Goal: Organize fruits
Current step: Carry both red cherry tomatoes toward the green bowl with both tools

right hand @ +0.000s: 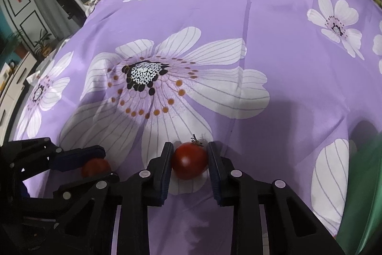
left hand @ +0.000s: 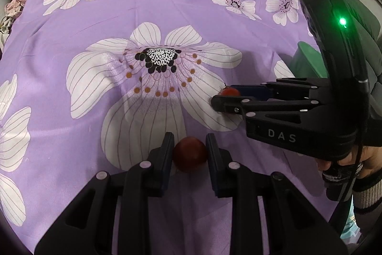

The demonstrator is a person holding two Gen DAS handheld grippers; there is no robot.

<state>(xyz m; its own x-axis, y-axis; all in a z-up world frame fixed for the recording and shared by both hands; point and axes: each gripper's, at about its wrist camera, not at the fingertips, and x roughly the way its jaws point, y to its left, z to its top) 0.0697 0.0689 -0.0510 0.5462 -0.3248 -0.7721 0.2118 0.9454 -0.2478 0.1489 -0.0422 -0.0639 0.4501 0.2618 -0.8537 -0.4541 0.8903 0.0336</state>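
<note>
Two tomatoes [left hand: 189, 153] [right hand: 189, 160] between closed fingers [left hand: 167, 149]

Left gripper [left hand: 189, 142] clamped on a tomato [left hand: 189, 154] over purple floral cloth [left hand: 119, 16]; right gripper [left hand: 223, 94] pinching a smaller stemmed tomato [left hand: 229, 91] nearby.

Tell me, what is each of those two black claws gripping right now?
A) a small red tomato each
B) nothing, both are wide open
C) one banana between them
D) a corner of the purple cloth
A: the left gripper is shut on a red tomato, and the right gripper is shut on a stemmed tomato.
</note>
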